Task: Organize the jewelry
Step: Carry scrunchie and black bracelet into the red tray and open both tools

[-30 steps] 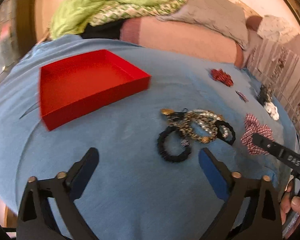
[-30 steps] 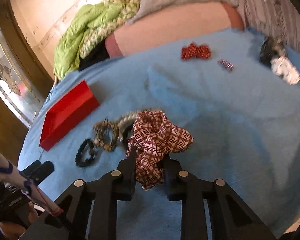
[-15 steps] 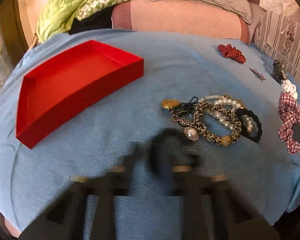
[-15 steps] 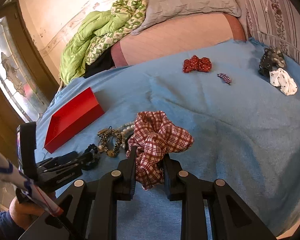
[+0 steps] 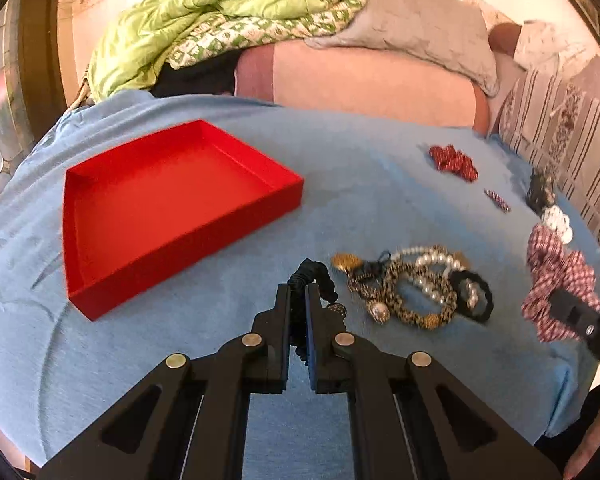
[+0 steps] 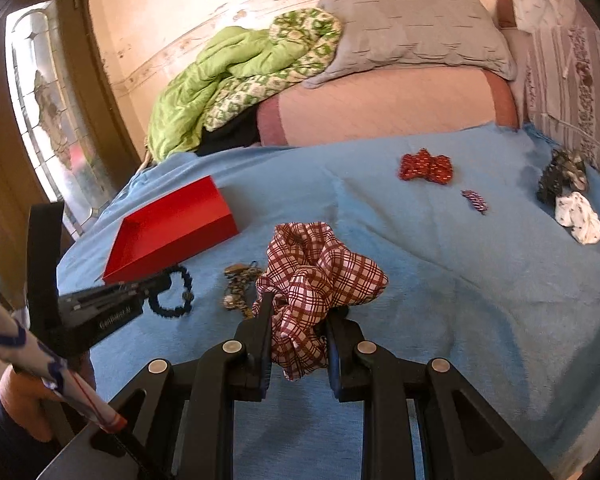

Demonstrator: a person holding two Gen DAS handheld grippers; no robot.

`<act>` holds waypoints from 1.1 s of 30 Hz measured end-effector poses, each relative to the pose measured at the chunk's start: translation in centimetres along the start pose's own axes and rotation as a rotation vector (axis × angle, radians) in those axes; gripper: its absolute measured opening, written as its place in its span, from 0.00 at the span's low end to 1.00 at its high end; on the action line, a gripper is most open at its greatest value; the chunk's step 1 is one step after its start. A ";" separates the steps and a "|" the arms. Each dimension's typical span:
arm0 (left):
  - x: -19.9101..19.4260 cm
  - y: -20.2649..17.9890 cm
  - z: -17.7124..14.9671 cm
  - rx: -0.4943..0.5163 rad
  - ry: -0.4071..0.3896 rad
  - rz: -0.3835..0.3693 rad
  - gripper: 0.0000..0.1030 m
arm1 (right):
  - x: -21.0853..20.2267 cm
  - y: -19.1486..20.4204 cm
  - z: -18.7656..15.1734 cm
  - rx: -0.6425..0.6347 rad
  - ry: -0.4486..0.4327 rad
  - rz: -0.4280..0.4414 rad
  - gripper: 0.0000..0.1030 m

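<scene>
Two grips: left gripper [image 5: 298,312] jaws pinching black beaded bracelet [image 5: 314,274], right gripper [image 6: 298,336] jaws pinching plaid scrunchie [image 6: 320,276]; bracelet's dangling loop risks snagging red tray [image 5: 172,204] wall.

Tray [image 5: 172,200]: smooth matt red card. Blanket [image 5: 380,168] beneath it: napped blue cloth. Scrunchie [image 6: 320,276]: woven check fabric. Beads [image 5: 432,264] right of tray: glossy.

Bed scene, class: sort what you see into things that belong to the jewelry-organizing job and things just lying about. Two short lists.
Belongs to the job:
red tray
black bracelet in left gripper
plaid scrunchie in right gripper
bead pile
red bow

Just lying about:
green quilt
grey pillow
</scene>
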State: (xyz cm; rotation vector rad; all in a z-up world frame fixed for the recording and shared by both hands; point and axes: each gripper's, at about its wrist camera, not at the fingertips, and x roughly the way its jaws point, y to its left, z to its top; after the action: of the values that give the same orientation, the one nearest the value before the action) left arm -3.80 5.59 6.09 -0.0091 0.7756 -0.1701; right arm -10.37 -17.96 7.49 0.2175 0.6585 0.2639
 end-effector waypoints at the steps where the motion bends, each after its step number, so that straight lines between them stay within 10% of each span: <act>1: -0.2 0.3 0.2 -0.008 -0.004 -0.003 0.06 | 0.1 0.3 0.1 -0.008 -0.001 0.006 0.23; 17: 0.0 8.6 8.1 -0.128 -0.080 0.069 0.06 | 3.9 5.2 5.5 -0.060 0.054 0.158 0.23; 33: 8.8 20.4 13.4 -0.300 0.040 0.128 0.07 | 19.7 14.0 14.3 -0.087 0.250 0.290 0.23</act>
State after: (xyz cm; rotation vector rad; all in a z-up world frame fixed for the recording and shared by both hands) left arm 14.80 23.56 8.11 -0.2405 0.8338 0.0688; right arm 11.19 -0.26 11.16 0.1976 0.8617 0.6045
